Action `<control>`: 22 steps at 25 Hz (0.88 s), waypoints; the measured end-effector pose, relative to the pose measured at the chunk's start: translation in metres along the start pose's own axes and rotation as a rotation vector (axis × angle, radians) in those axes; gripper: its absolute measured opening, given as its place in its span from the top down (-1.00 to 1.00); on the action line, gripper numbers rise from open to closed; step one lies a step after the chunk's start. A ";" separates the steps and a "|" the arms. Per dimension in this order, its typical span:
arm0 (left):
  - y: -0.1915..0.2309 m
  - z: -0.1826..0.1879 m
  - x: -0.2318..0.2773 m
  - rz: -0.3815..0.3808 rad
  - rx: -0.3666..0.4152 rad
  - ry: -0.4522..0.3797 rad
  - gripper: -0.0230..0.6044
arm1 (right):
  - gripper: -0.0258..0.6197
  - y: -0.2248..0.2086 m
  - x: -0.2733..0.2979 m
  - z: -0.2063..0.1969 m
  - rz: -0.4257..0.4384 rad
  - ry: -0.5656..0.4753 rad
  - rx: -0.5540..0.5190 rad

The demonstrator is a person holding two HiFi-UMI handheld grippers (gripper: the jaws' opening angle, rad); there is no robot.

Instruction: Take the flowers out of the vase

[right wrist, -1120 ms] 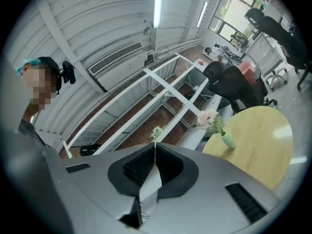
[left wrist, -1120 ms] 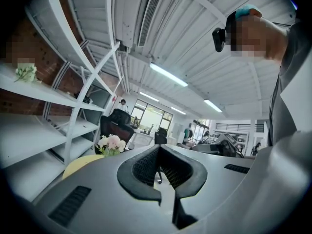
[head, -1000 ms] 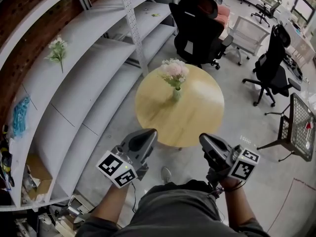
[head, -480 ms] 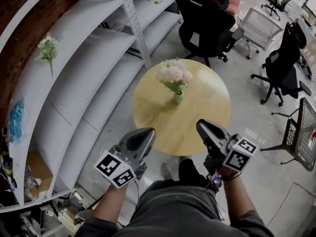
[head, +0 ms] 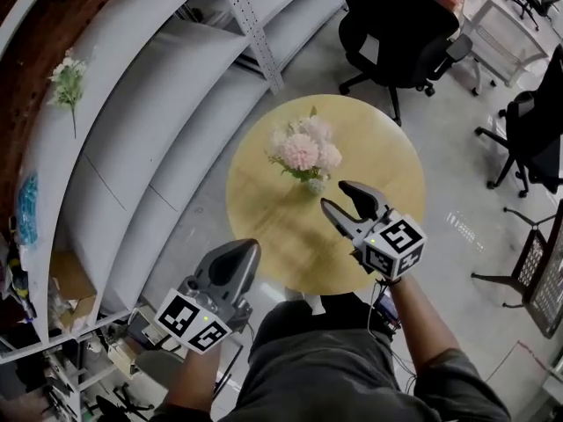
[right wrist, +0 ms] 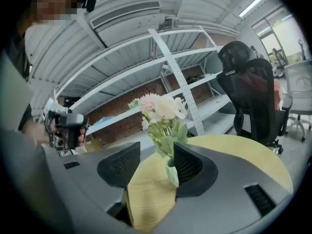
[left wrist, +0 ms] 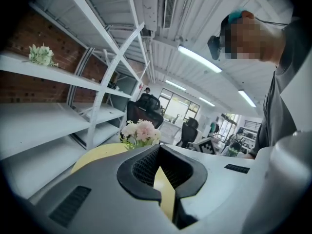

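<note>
Overhead, a round wooden table (head: 281,236), near rim close against the person's legs, left rim close to the long grey shelving (head: 149,121), with only a narrow strip of floor between the two. Wider open grey floor (head: 449,209) to the right of the table, bounded at the far right by a black office chair (head: 537,139). A second black chair (head: 396,25) just past the far rim. Bare tabletop on every side of the centre.

At about mid-table, a small pale green vase (head: 314,185), upright. Inside it, the flowers (head: 301,150): full, round pink and white heads above green leaves, stems down in the neck, blooms spreading wider than the vase itself. On a shelf at the far left, a separate white-and-green sprig (head: 67,73), well apart from the table.

Over the tabletop, the right gripper (head: 333,194), just right of the vase and slightly nearer, pointing at it. Jaws opening, spread apart, clasping nothing; vase and stems just beyond the tips, framed in the gap in the right gripper view. At the table's near-left rim, the left gripper (head: 249,249), jaws drawn together on nothing, well apart from the vase, with the flowers in sight past its tips.
</note>
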State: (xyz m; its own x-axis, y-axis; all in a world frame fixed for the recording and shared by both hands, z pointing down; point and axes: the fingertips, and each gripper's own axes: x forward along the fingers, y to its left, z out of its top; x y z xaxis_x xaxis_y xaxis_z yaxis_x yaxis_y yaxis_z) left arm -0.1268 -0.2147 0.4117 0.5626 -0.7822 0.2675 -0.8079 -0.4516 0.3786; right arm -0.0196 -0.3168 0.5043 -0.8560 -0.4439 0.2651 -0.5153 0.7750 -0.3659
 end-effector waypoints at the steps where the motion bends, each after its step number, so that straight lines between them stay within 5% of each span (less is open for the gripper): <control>1: 0.002 -0.003 0.002 0.013 -0.006 0.008 0.90 | 0.36 -0.006 0.008 -0.006 0.004 0.016 -0.034; 11: 0.022 -0.037 0.008 0.055 -0.030 0.106 0.90 | 0.15 -0.030 0.068 -0.045 0.074 0.076 -0.158; 22: 0.044 -0.057 -0.005 0.034 -0.055 0.174 0.90 | 0.15 -0.032 0.095 -0.036 0.004 0.046 -0.297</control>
State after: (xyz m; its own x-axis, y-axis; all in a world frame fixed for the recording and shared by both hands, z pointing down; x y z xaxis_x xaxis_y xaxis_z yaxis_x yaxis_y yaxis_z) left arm -0.1548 -0.2059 0.4777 0.5610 -0.7084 0.4283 -0.8188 -0.3987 0.4130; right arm -0.0833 -0.3676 0.5732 -0.8517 -0.4248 0.3070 -0.4708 0.8774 -0.0922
